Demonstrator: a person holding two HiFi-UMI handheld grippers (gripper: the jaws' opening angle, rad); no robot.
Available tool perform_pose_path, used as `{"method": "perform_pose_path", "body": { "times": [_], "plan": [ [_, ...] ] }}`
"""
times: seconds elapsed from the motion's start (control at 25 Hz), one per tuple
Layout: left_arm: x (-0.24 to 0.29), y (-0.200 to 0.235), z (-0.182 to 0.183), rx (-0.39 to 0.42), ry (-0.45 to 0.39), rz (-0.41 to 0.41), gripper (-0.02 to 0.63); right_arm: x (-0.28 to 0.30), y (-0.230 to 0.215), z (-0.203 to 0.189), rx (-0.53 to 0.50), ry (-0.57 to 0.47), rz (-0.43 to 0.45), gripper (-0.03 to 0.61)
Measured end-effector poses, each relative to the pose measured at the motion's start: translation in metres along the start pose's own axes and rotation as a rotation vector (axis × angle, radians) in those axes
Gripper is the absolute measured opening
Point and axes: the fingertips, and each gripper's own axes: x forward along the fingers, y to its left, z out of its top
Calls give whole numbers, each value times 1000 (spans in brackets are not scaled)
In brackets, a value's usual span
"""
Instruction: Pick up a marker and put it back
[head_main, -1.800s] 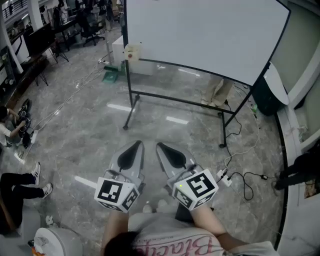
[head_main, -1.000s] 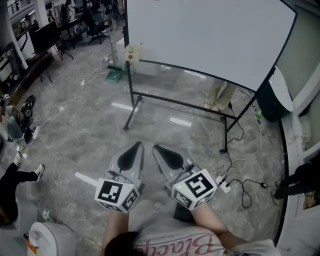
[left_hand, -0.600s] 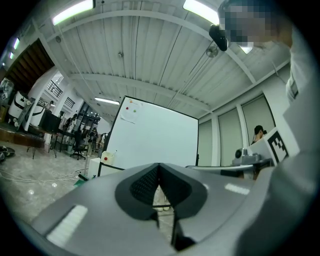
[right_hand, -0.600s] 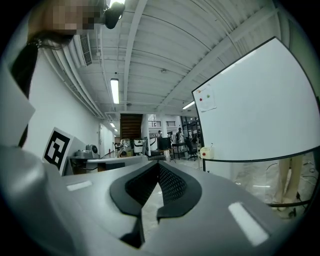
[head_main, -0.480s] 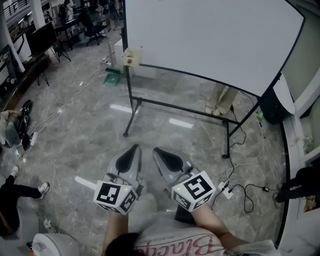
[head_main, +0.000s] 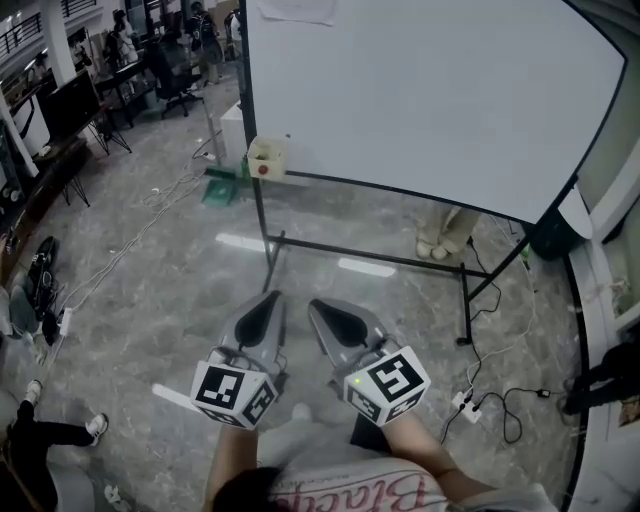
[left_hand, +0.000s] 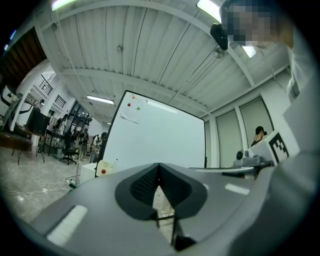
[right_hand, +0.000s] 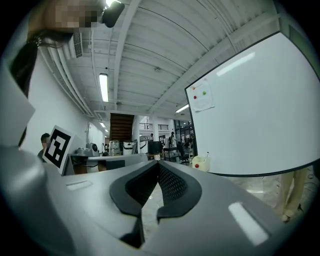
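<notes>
Closing in, we now have the big white whiteboard (head_main: 430, 90) and its cream corner box (head_main: 266, 157) nearer; left claw (head_main: 272, 297) and right claw (head_main: 318, 305) are pressed together, empty, nothing picked up yet.

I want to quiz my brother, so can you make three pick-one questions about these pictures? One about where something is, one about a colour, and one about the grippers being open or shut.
1. Where is the small cream box?
A. lying on the floor
B. at the lower left corner of the whiteboard
C. on top of a chair

2. What colour is the round dot on that box?
A. red
B. blue
C. yellow

3. How are the left gripper and the right gripper?
A. both wide open
B. both shut and empty
C. both shut on markers

Answers:
1 B: in the head view the box sits at the board's lower left corner.
2 A: the dot shows red.
3 B: each gripper view shows the jaw tips meeting with nothing between them.
</notes>
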Motion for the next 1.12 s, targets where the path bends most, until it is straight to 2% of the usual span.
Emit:
{"method": "perform_pose_path", "body": {
  "times": [0.2, 0.48, 0.84, 1.12],
  "plan": [
    [23, 31, 0, -14, 5, -20, 0, 30, -16, -2, 7, 4, -34, 2],
    [55, 54, -12, -35, 29, -36, 0, 59, -47, -7, 20, 22, -65, 2],
    [111, 106, -15, -43, 45, -5, 0, 121, -95, -8, 35, 40, -49, 2],
    [174, 146, -12, -23, 49, 11, 0, 179, -154, 1, 38, 25, -34, 2]
  ]
}}
